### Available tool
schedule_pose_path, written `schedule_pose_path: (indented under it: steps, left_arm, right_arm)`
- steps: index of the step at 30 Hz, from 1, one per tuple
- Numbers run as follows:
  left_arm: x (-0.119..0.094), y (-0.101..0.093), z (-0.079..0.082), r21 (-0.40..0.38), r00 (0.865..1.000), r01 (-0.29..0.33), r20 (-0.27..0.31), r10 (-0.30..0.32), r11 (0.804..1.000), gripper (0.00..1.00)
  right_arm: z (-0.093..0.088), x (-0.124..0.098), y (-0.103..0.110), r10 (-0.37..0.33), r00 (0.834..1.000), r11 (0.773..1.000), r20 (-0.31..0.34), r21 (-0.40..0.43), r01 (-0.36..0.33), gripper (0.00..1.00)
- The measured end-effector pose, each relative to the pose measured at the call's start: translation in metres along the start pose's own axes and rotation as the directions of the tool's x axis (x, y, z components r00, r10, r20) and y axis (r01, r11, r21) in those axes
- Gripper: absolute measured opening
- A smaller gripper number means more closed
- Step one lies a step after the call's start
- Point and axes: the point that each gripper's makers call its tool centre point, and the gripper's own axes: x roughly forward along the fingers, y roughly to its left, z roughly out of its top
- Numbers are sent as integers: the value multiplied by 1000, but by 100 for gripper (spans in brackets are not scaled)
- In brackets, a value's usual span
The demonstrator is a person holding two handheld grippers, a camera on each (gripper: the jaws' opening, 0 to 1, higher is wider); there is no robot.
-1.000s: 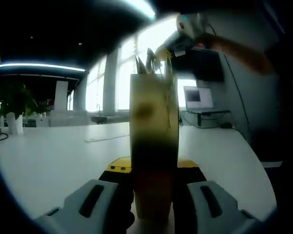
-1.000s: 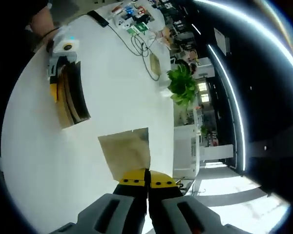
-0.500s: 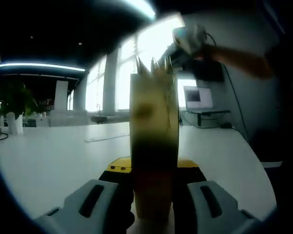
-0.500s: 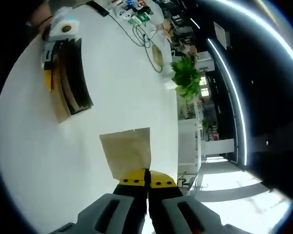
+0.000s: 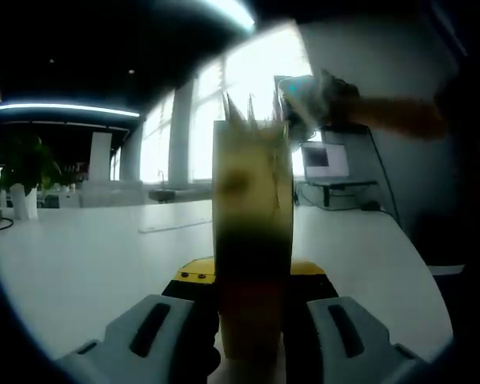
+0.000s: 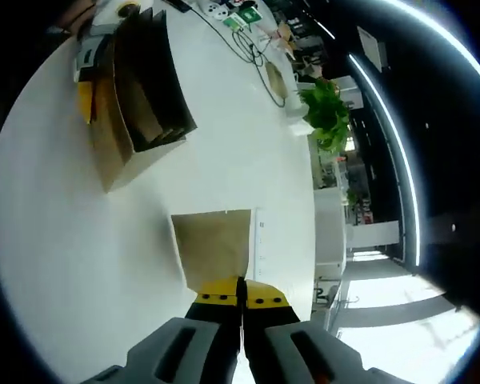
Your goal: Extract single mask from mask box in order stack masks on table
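Box (image 5: pixel 252 240) blurred between jaws.

White table (image 6: pixel 80 240), open brown mask box (image 6: pixel 136 96), cables (image 6: pixel 260 60), potted plant (image 6: pixel 330 120)

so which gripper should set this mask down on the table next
Right. The right gripper is shut on the mask packet above bare white table, while the left gripper is clamped on the mask box, keeping it steady.

Left gripper view: dim, backlit by blown-out windows (image 5: pixel 224 120) upper centre; near mask box (image 5: pixel 252 240) blurred, silhouetted. Right gripper view: bright white counter (image 6: pixel 80 264), ceiling light strips (image 6: pixel 404 120) glaring, strong fisheye bending at edges.
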Motion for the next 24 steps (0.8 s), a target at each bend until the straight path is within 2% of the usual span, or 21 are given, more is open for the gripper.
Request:
schedule_pose_path:
  steps: [4,11,24]
  left_arm:
    - [0,0,0,-1,1000,1,0,-1,1000,20]
    - [0,-1,0,0,1000,1,-1,-1,1000,20]
    - [0,0,0,1,1000,0,-1,0,1000,20]
  right_arm:
    - [1,-4,5,13,1000,1000,4,13,-13,0]
    - [4,-6,15,33,999,999,4,-13,-33,0]
    - [2,-14,61,30,999,998,28,-47,-29,0]
